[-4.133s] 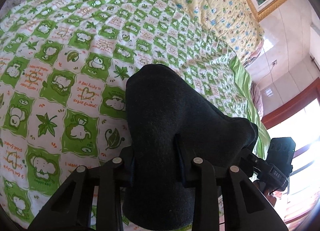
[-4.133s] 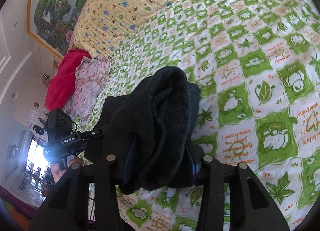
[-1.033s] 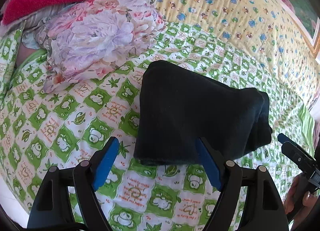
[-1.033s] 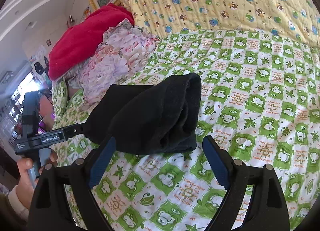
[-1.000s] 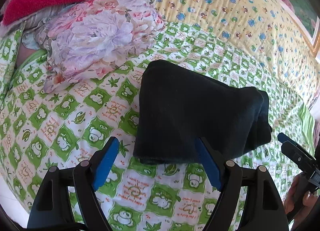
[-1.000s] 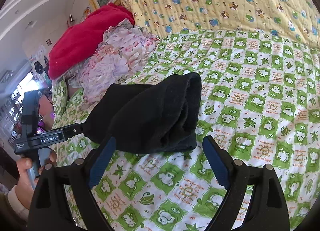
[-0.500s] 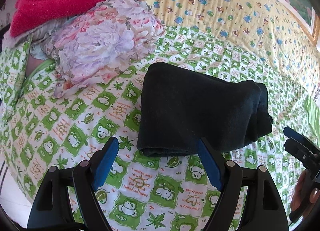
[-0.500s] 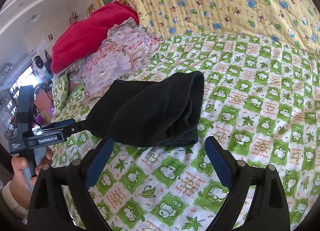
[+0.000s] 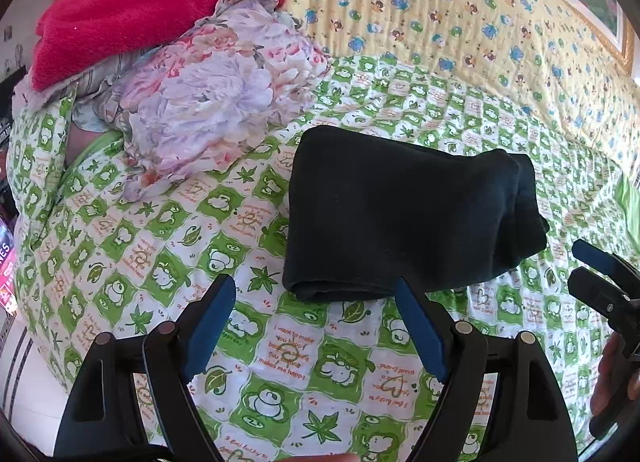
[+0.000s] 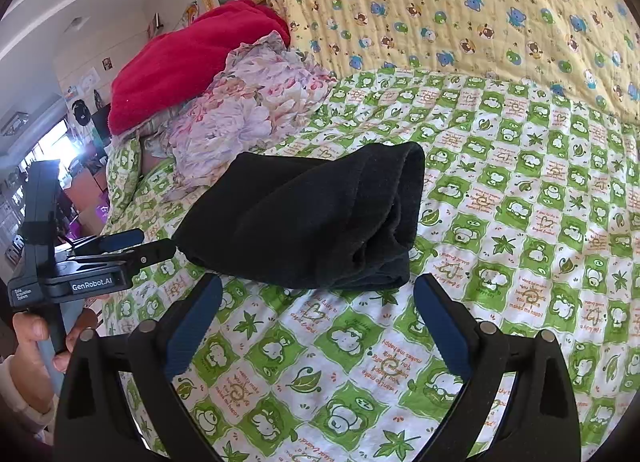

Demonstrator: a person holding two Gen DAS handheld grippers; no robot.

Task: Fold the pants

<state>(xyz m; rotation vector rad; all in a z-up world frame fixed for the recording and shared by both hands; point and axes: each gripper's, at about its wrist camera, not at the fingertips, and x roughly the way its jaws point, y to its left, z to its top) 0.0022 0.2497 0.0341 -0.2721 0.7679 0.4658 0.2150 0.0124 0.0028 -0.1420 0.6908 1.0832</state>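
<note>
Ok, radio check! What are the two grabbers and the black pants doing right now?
Left gripper open, empty. Right gripper jaws opening, nothing between them. Black pants folded, lying free on the green quilt. Floral bundle lies beside them, apart.

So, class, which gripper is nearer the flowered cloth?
Left. The left gripper is off the end of the pants that lies toward the flowered cloth; the right gripper, jaws opening with nothing between them, is off the far end.

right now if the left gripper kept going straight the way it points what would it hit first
Probably the near folded edge of the black pants; the left gripper is open and empty, over the green quilt, though depth is uncertain.
</note>
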